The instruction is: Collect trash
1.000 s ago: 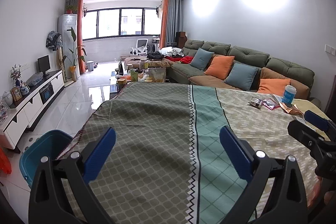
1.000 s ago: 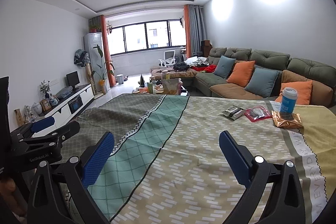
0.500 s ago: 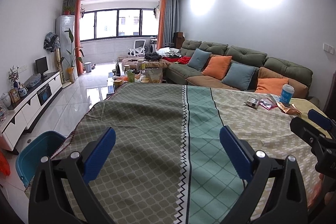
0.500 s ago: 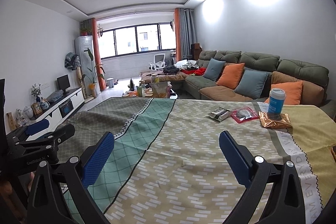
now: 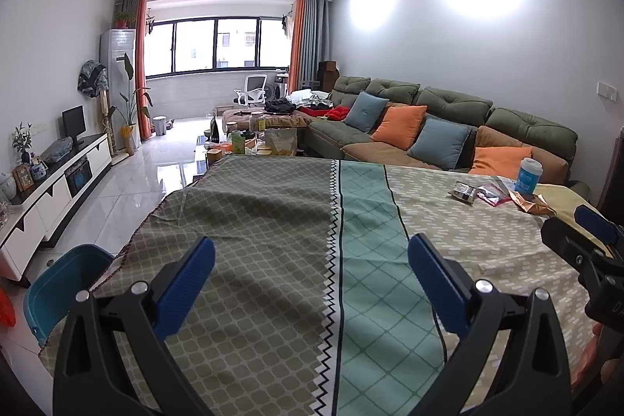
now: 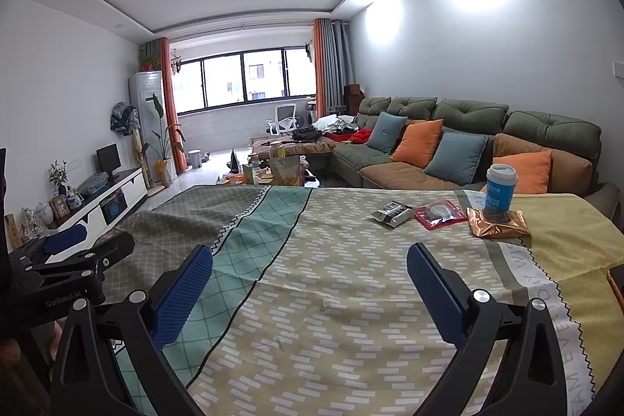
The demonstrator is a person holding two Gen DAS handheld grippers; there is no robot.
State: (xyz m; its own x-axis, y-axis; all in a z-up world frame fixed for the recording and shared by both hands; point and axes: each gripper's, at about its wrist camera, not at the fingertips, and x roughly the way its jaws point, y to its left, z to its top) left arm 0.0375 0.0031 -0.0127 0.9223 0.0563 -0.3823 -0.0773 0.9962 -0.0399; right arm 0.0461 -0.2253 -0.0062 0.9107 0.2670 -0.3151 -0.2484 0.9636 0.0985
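The print on my trash wrappers is too small to read, and the edge of the view cuts off something orange-brown right of the table. I hold both tools with their blue pads far apart and nothing between them: my left gripper [image 5: 311, 260] over the grey-green side of the tablecloth [image 6: 312, 283], my right gripper [image 6: 310, 269] over the tan part.

The trash sits at the far right end of the cloth, well away from both tools. The blue paper cup [image 6: 500, 188] stands on the crinkly gold wrapper [image 6: 498, 225]. Just left of that lies the red packet [image 6: 440, 215], then the black-and-white wrapper [image 6: 391, 214].

A blue bin [image 5: 58, 293] stands on the floor by the cloth's left edge (only part shows). Behind the cloth is a green sofa [image 6: 468, 139] with orange and blue cushions, and a big window at the far end.

Compared with a moment ago, the ceiling lamp shows more in my left view, and the cup sits farther right in my right view.
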